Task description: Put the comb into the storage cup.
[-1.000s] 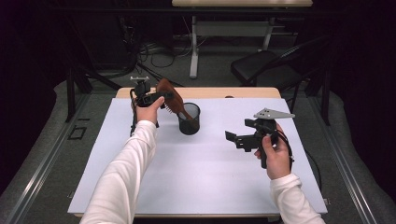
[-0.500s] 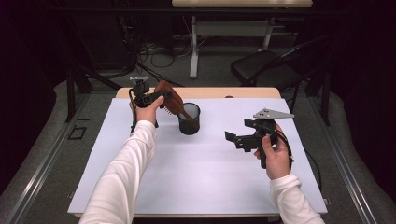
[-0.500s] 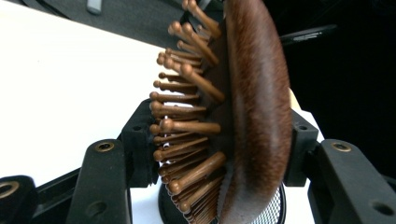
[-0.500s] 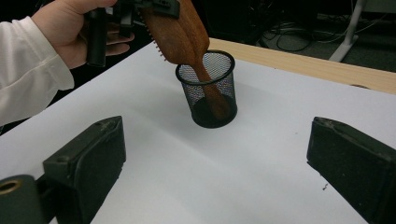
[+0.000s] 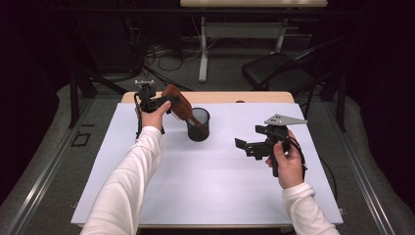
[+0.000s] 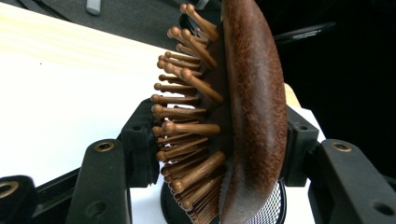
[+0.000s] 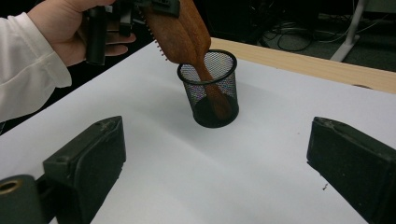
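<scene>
Nothing had moved since the earlier frames. The left gripper (image 5: 164,101) pinched the brush (image 5: 180,106) by its head, tilted, with the handle already down in the mesh cup (image 5: 198,124) so it could be let go. The right gripper (image 5: 250,146) waited spread, well apart. The cup stood near the desk (image 5: 215,191) far edge, with open room around it.

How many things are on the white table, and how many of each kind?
Brown wooden hairbrush: 1, handle down in the cup
Black mesh cup: 1
Total: 2
</scene>
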The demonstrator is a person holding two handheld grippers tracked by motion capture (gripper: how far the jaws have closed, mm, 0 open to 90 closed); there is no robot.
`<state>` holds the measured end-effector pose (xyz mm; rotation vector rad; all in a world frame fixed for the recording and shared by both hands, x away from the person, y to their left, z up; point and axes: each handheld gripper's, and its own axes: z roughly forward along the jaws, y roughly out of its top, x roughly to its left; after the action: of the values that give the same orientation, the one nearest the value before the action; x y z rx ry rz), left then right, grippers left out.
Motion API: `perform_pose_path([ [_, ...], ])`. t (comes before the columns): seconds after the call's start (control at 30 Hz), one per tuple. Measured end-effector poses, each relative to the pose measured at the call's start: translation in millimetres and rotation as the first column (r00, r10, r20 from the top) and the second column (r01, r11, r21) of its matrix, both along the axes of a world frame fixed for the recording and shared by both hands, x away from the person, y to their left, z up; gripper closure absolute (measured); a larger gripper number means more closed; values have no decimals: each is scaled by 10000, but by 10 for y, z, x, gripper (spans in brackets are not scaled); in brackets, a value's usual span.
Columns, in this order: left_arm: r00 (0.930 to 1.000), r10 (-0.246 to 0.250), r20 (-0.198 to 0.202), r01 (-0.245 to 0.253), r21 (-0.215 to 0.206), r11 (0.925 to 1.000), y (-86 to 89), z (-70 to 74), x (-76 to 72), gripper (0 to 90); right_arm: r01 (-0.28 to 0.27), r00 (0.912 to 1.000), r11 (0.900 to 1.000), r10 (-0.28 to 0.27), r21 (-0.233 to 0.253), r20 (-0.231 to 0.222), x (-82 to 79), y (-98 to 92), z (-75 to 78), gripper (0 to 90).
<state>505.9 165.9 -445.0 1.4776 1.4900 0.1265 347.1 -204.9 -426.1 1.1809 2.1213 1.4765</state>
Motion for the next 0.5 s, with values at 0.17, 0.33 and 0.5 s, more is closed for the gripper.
perform_pose_path([
  [0.17, 9999, -16, 137, 15, 66, 10000, -26, 1, -7, 377, -16, 10000, 10000, 16, 8, -5, -4, 5, 1, 44],
  [0.33, 9990, 40, 444, -46, 142, 9999, -53, 17, -21, 270, -44, 10000, 10000, 44, 1, 12, -10, 12, 1, 44],
  [0.5, 9983, 202, 544, -195, -131, 9997, -19, 57, -42, 206, -42, 10000, 10000, 42, 17, 40, -22, 13, 6, 44],
])
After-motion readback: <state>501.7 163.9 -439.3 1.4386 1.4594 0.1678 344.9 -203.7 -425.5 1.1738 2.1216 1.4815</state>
